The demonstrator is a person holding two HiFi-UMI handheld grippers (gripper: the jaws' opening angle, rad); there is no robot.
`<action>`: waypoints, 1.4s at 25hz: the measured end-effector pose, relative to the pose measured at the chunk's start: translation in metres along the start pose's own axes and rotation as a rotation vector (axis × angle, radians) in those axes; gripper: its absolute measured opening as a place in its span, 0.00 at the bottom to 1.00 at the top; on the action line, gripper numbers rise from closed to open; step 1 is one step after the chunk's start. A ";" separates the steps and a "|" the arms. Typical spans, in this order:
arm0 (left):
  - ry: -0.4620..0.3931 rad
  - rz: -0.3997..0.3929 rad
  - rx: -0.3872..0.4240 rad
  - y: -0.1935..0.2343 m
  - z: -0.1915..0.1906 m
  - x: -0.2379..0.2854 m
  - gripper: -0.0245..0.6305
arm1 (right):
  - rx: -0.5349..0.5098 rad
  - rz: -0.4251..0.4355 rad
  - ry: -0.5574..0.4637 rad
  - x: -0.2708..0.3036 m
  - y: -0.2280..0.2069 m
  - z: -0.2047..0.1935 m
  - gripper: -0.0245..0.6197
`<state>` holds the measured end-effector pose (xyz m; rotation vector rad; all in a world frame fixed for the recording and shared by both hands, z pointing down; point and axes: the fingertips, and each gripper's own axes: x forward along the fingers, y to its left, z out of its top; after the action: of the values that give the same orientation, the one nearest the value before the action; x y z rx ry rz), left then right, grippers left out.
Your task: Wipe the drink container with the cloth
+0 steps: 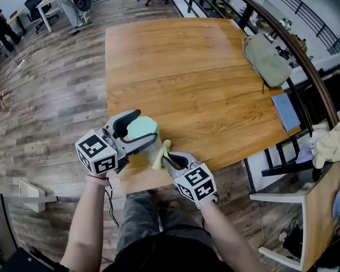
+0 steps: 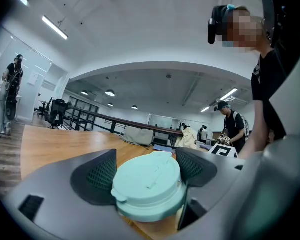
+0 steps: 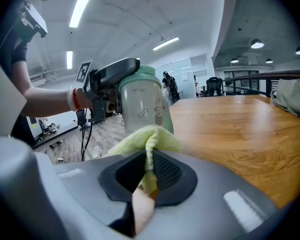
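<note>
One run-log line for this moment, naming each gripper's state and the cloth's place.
left gripper: shut on drink container | right gripper: shut on cloth | cloth: low beside drink container

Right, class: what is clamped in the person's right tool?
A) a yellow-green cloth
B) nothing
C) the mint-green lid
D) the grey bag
A: the right gripper view shows the right tool pinched shut on the yellow-green cloth, which bunches up just in front of the drink container.
</note>
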<state>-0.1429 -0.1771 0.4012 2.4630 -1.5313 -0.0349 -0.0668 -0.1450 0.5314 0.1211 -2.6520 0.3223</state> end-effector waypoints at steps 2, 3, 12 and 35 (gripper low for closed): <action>0.002 -0.018 0.002 -0.001 0.000 0.001 0.60 | 0.007 -0.004 0.028 0.001 -0.001 -0.008 0.11; 0.004 -0.032 0.005 -0.003 0.000 0.001 0.60 | 0.011 -0.004 0.039 0.002 -0.001 -0.011 0.11; 0.005 -0.203 0.065 -0.015 0.001 -0.001 0.60 | -0.055 0.091 0.023 -0.008 0.007 0.003 0.11; 0.064 -0.420 0.175 -0.047 -0.004 -0.017 0.60 | -0.304 0.113 0.048 -0.006 0.003 0.059 0.10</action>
<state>-0.1083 -0.1419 0.3928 2.8506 -1.0058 0.1076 -0.0877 -0.1564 0.4775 -0.1319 -2.6289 -0.0448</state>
